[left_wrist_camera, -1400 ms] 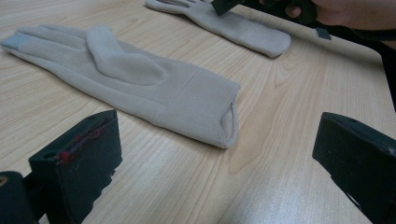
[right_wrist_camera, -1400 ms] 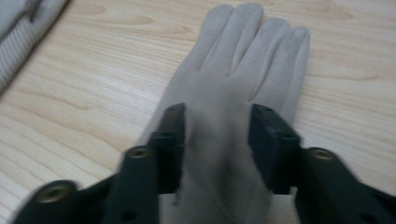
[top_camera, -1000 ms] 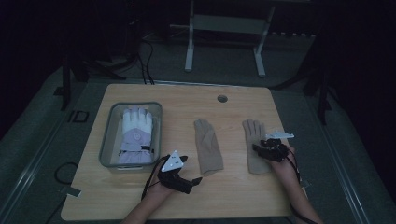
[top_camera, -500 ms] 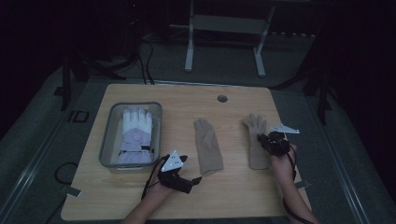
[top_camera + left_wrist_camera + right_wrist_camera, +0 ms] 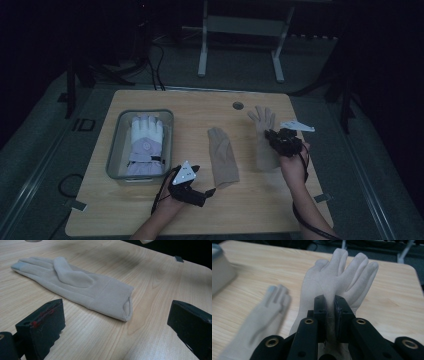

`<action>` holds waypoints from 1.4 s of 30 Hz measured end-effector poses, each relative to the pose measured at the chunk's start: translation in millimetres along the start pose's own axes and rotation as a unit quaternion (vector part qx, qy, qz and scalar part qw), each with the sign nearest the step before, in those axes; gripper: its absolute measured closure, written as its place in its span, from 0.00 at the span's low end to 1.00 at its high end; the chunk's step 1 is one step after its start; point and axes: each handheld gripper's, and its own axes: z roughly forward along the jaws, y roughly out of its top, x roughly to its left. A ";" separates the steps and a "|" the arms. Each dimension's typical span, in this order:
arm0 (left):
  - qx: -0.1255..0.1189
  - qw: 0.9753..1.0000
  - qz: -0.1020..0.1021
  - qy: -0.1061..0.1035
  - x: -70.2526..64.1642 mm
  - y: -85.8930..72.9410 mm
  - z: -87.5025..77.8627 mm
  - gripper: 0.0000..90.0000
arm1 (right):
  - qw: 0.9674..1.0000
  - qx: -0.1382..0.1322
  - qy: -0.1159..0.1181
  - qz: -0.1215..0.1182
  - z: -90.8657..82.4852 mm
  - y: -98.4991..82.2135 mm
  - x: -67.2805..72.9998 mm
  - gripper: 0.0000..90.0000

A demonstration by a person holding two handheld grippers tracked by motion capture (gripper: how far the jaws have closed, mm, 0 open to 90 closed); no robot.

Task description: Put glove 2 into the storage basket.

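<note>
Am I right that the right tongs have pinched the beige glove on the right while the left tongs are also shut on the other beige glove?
Not quite. The right tongs are indeed shut on the right beige glove, but the left tongs stand open, with the other beige glove lying untouched on the table ahead of them. The left gripper view shows this.

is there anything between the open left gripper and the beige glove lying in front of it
Nothing visible. In the left gripper view, bare table lies between the open jaws of the left gripper and the cuff of the flat beige glove. The right gripper, off to the side, is clamped on the other beige glove.
</note>
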 end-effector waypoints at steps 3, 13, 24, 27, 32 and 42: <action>-0.001 1.000 0.000 0.000 -0.4 0.7 -0.9 0.02 | 1.000 -0.008 0.009 -0.005 2.2 7.0 15.5 0.91; -0.006 1.000 0.005 0.002 -0.9 2.2 -4.3 0.02 | 0.999 -0.009 0.045 -0.003 19.2 18.7 64.3 0.91; -0.013 1.000 0.003 0.002 -0.8 2.3 -8.1 0.02 | 0.997 0.028 0.071 -0.008 46.3 2.8 102.3 0.91; -0.011 1.000 0.002 0.002 -1.0 1.9 -6.8 0.02 | 0.997 0.041 0.072 -0.010 54.3 -5.5 105.5 0.90; -0.007 1.000 0.004 0.000 -1.8 1.4 -5.8 0.02 | 0.995 0.064 0.073 -0.008 68.6 -22.4 110.3 0.90; -0.003 1.000 0.004 -0.001 -1.5 0.7 -4.9 0.02 | 0.993 0.098 0.058 -0.005 85.7 -45.0 107.5 0.89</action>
